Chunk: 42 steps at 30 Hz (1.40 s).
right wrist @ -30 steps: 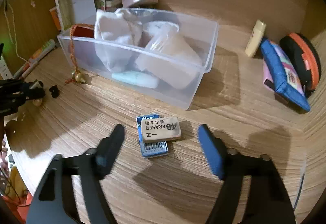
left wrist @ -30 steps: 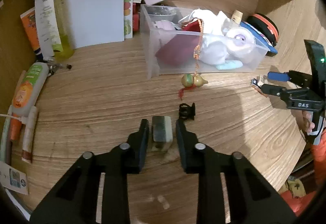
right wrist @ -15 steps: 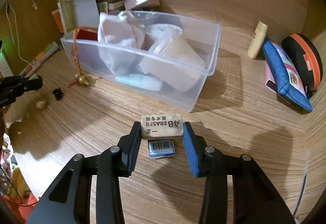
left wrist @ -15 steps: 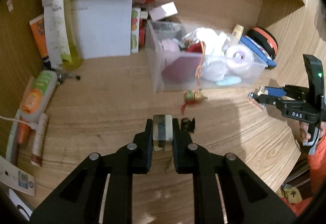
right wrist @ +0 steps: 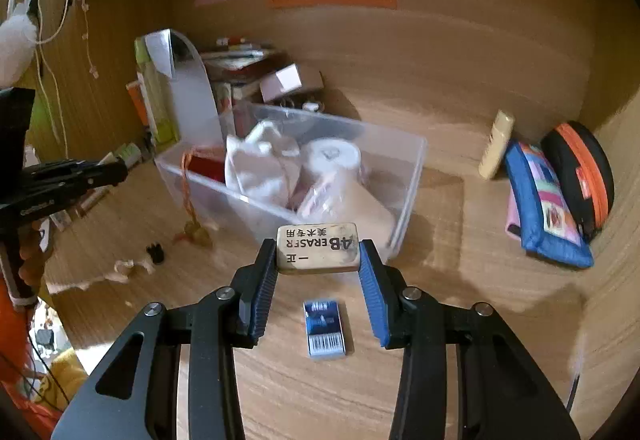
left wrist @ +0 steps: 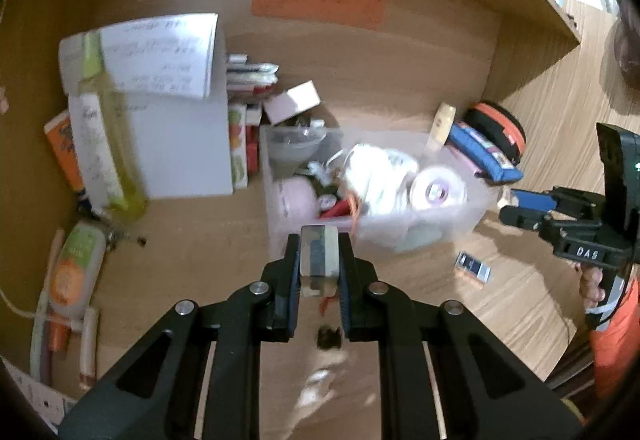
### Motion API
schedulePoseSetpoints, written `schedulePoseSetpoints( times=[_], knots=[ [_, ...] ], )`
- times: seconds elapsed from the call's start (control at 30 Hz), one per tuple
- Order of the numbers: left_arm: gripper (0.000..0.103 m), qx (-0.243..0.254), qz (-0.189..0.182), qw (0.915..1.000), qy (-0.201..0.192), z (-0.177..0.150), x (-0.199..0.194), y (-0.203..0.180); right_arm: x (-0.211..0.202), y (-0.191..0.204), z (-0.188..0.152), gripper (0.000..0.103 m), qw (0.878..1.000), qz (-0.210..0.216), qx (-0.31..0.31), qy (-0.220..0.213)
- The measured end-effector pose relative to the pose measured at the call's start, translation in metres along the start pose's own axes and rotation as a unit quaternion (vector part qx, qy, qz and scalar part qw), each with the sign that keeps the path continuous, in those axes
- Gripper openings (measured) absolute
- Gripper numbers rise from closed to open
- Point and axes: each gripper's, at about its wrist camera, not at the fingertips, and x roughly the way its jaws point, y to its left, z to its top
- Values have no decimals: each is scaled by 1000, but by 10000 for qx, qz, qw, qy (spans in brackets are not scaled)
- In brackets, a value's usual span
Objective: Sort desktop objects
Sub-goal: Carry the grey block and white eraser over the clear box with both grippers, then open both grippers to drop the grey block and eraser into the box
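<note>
My left gripper (left wrist: pixel 319 260) is shut on a small grey-green block (left wrist: pixel 319 254) and holds it above the desk, just short of the clear plastic bin (left wrist: pixel 472 224). My right gripper (right wrist: pixel 318 260) is shut on a beige 4B eraser (right wrist: pixel 317 248) and holds it in the air in front of the same bin (right wrist: pixel 412 176). The bin holds a white cloth, a tape roll and a red item. A blue eraser sleeve (right wrist: pixel 324 328) lies on the desk under the right gripper; it also shows in the left wrist view (left wrist: pixel 474 268).
A black clip (right wrist: pixel 156 252) and a gourd charm (right wrist: pixel 196 232) lie left of the bin. A blue pouch (right wrist: pixel 548 204) and a black-orange case (right wrist: pixel 580 176) are at the right. Papers, bottles (left wrist: pixel 100 120) and tubes (left wrist: pixel 72 272) crowd the left back corner.
Both grippers have closed on their items and lifted them off the desk toward the bin. The blue sleeve stayed on the desk.
</note>
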Motion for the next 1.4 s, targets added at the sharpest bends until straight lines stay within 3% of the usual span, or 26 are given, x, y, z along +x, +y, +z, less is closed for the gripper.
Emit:
schedulePoseSetpoints(
  times=[0.17, 0.63, 0.97, 1.4],
  knots=[
    [15, -52, -122, 9999, -108, 18, 8, -3, 7, 6, 13, 37, 9999, 119, -21, -89],
    [15, -242, -310, 9990, 193, 36, 60, 2, 59, 18, 36, 37, 9990, 425, -76, 119],
    [15, -45, -616, 9973, 389, 35, 90, -11, 76, 21, 37, 37, 9989, 418, -157, 137],
    [17, 141, -539, 9975, 440, 31, 93, -15, 75, 27, 36, 37, 9992, 197, -331, -64]
  ],
)
